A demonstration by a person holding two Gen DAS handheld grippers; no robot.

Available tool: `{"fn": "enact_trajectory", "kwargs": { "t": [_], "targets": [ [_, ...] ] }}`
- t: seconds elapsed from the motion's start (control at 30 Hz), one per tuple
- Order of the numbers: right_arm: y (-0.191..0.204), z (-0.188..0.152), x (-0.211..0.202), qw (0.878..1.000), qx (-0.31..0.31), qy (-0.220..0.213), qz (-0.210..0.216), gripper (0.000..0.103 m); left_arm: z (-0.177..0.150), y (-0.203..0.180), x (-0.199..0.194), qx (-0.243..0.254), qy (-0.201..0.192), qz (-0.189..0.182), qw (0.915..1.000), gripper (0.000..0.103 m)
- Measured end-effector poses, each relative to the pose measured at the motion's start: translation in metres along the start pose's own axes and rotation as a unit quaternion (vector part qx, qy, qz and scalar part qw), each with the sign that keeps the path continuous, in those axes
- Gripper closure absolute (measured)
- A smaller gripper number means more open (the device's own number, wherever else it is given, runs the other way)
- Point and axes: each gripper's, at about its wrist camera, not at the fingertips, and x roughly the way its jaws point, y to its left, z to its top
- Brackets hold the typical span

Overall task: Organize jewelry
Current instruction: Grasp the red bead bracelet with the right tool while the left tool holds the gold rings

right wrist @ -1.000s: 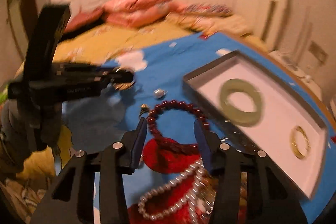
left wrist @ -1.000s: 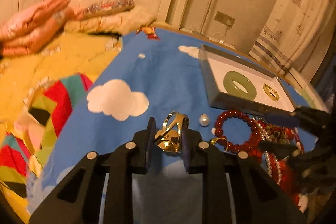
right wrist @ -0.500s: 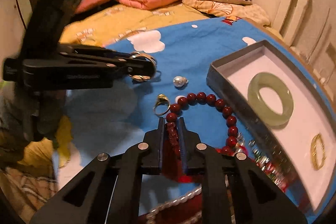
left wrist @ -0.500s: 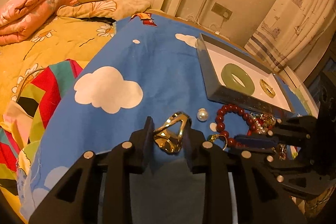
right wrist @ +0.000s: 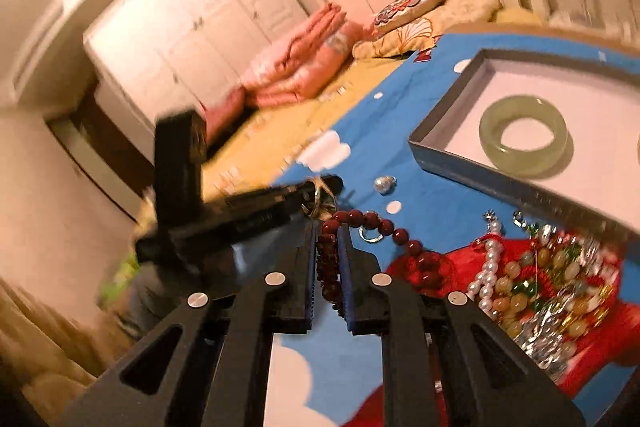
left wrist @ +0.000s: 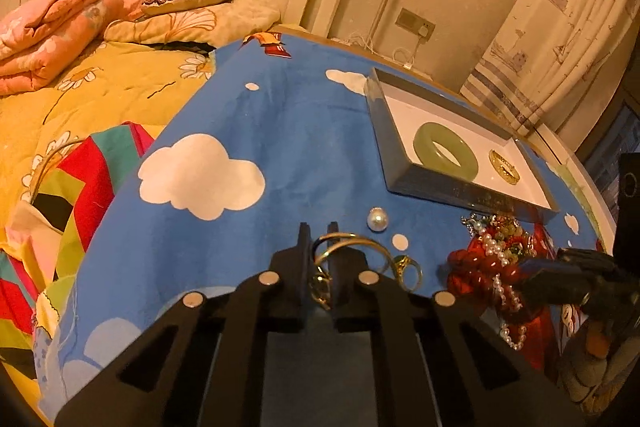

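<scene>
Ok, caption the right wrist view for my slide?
Right tongs shut on red bead bracelet over blue cloud cloth; jade bangle sits in tray beyond.

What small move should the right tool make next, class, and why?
Probably lift and carry toward the tray. The right tool is shut on the red bead bracelet, whose far loop trails toward the jewelry pile, while the tray holds only a jade bangle and gold ring.

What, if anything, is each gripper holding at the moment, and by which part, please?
The left gripper pinches the gold bangles at their near rim. The right gripper clamps the dark red bead bracelet on its near side.
</scene>
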Motion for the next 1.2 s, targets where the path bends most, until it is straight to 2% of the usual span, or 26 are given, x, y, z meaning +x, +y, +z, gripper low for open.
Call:
{"fn": "enact_trajectory", "kwargs": {
  "t": [0.3, 0.47, 0.63, 0.7, 0.77, 0.9, 1.0, 1.1, 1.2],
  "targets": [
    [-0.011, -0.001, -0.026, 0.998, 0.044, -0.045, 0.028, 0.088, -0.002, -0.004, -0.010, 0.011, -0.026, 0.019, 0.9994, 0.097],
    [-0.007, -0.006, -0.041, 0.997, 0.036, -0.064, 0.031, 0.089, -0.004, -0.007, -0.021, 0.019, -0.053, 0.030, 0.9980, 0.097],
    [-0.007, -0.007, -0.055, 0.996, 0.030, -0.078, 0.021, 0.089, -0.005, -0.014, -0.025, 0.033, -0.061, 0.048, 0.9964, 0.097],
    [-0.001, -0.010, -0.051, 0.997, -0.010, -0.063, -0.033, 0.089, -0.005, -0.016, -0.023, 0.038, -0.052, 0.052, 0.9966, 0.097],
    [0.006, -0.014, -0.043, 0.997, -0.042, -0.040, -0.052, 0.089, -0.004, -0.015, -0.021, 0.038, -0.048, 0.054, 0.9967, 0.097],
    [0.031, -0.027, -0.009, 0.993, -0.096, 0.047, -0.052, 0.089, -0.003, -0.006, -0.017, 0.017, -0.039, 0.040, 0.9983, 0.097],
    [0.046, -0.041, 0.014, 0.985, -0.134, 0.105, -0.043, 0.089, -0.003, 0.001, -0.017, -0.001, -0.039, 0.028, 0.9989, 0.097],
    [0.050, -0.053, 0.028, 0.978, -0.150, 0.137, -0.046, 0.089, -0.003, 0.001, -0.016, -0.001, -0.037, 0.022, 0.9991, 0.097],
    [0.052, -0.058, 0.030, 0.975, -0.160, 0.145, -0.052, 0.088, -0.003, 0.001, -0.015, -0.001, -0.035, 0.016, 0.9993, 0.097]
  ]
}}
